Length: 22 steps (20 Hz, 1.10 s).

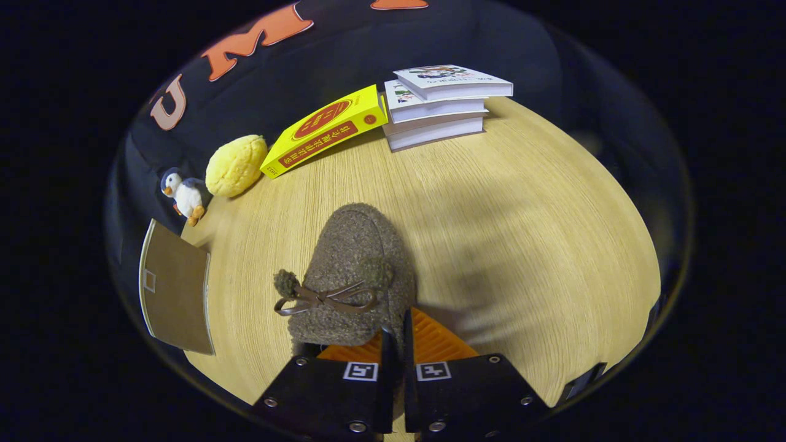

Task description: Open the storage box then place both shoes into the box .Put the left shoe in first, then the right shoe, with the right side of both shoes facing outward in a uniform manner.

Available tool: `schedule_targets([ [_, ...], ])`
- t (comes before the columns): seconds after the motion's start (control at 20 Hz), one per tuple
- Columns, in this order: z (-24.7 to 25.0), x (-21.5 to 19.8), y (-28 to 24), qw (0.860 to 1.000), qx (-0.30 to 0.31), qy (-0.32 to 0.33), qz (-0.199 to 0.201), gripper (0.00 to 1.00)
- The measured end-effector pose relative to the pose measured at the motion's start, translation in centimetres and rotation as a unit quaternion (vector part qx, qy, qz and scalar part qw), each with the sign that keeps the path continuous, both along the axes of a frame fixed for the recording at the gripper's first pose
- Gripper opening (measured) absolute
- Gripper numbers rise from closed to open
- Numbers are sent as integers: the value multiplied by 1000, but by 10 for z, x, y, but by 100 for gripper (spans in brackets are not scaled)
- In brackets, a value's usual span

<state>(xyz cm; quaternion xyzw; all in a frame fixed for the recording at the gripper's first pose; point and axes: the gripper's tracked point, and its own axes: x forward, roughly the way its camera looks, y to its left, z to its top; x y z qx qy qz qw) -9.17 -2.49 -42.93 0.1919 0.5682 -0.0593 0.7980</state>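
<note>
1 brown shoe (353, 270) is gripped at its rear rim, toe pointing away beyond the fingers (393, 344), which are nearly closed on it. Step in hand is judged the carry to the box (175, 288), seen left of the fingers at the desk (522, 233) edge; the next move calls for a leftward swing.

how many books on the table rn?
4. Three white ones stacked at the far side of the table, beyond the shoe the tongs grip; a yellow one leans on that stack's left. Others could be hidden.
</note>
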Motion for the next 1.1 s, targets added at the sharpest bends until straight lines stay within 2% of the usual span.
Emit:
schedule_targets([
  [0.05, 7, 1, 3, 1000, 8, -2, -7, 6],
  [0.25, 45, 15, 17, 999, 14, -22, -31, 5],
  [0.6, 114, 37, 80, 999, 13, -50, 0, 5],
  [1.1, 189, 67, 201, 995, 35, -76, 54, 5],
])
